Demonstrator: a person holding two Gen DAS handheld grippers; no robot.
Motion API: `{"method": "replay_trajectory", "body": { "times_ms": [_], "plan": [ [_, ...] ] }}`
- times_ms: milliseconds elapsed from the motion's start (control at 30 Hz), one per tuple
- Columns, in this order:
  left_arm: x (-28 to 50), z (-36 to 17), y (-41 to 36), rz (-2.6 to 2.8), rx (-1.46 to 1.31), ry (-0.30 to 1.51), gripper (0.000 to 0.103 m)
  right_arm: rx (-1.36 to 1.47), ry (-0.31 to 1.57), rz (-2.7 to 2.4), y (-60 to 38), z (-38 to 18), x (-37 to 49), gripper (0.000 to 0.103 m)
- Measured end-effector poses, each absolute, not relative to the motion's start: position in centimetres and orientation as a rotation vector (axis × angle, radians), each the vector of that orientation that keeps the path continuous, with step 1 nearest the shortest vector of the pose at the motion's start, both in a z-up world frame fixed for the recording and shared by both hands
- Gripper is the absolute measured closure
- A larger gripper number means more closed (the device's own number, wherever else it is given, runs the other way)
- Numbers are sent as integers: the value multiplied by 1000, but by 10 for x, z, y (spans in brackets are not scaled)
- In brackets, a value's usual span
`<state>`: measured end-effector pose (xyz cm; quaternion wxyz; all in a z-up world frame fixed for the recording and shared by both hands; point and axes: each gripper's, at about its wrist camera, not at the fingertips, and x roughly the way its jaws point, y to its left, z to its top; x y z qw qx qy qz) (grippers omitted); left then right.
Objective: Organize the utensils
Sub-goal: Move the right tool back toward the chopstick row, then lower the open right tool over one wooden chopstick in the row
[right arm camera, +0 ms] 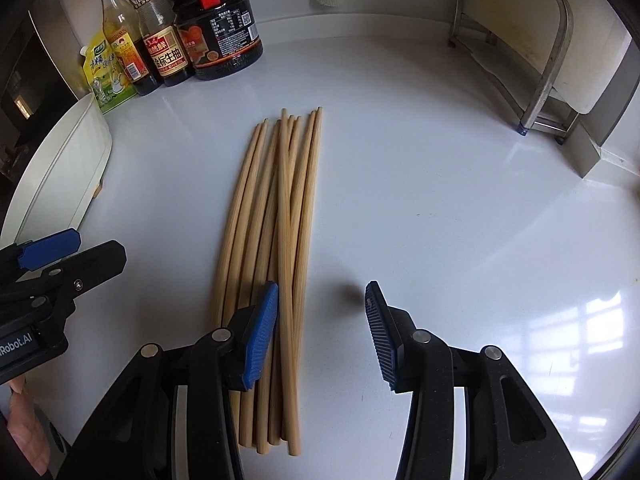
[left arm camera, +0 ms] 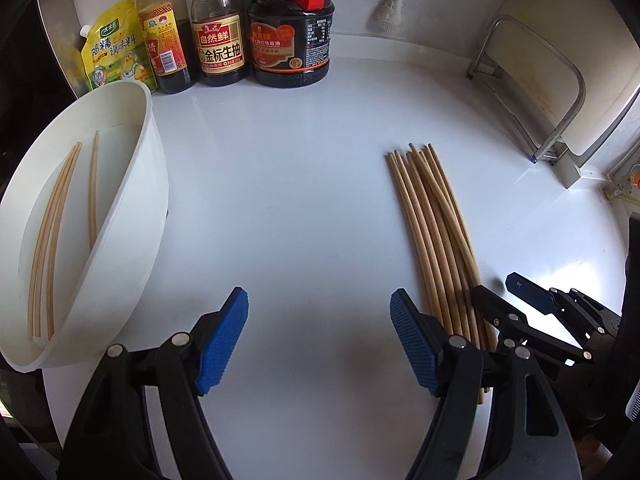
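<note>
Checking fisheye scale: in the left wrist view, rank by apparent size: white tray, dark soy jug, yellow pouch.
1. White tray, though nearness to the camera inflates it.
2. Dark soy jug.
3. Yellow pouch, partly hidden behind the tray.

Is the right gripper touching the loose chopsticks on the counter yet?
Cannot tell. In the right wrist view the right gripper stands open over the chopsticks; its left pad overlaps them, no gap or contact plain.

The counter [right arm camera: 400,200] is glossy, smooth white. On it lie matt pale wooden chopsticks [right arm camera: 276,240]; left of them stands a matt white plastic tub [left arm camera: 136,216], behind them a brushed metal rack [right arm camera: 556,60].
</note>
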<state>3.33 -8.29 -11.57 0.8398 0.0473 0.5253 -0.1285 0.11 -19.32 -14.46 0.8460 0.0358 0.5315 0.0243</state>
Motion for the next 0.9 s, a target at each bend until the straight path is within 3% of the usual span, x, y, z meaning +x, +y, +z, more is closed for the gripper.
{"method": "replay_trajectory", "body": {
  "times_ms": [900],
  "plan": [
    [29, -138, -116, -314, 110, 1140, 30, 164, 1042, 59, -233, -121, -5, 60]
  ]
}}
